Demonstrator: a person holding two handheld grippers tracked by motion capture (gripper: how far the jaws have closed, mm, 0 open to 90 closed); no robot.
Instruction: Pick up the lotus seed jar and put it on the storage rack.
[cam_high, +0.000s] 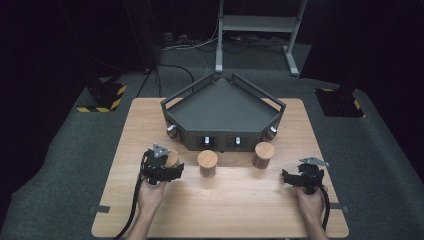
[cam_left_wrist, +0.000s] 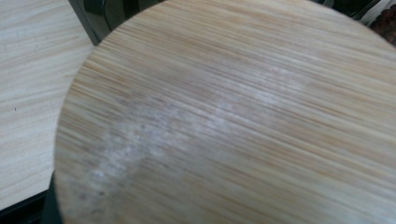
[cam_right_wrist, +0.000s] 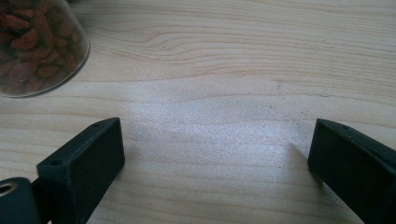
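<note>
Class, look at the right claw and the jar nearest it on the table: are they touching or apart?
Apart. The high view shows bare tabletop between the right claw and the nearest jar; the right gripper view shows open jaws with only table between them.

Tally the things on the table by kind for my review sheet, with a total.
Jars with bamboo lids: 3, namely the left jar in the left tongs, the middle jar and the right jar
Dark angular trays: 1, the tray
Hand-held tongs: 2, counting the right tongs
Total: 6
</note>
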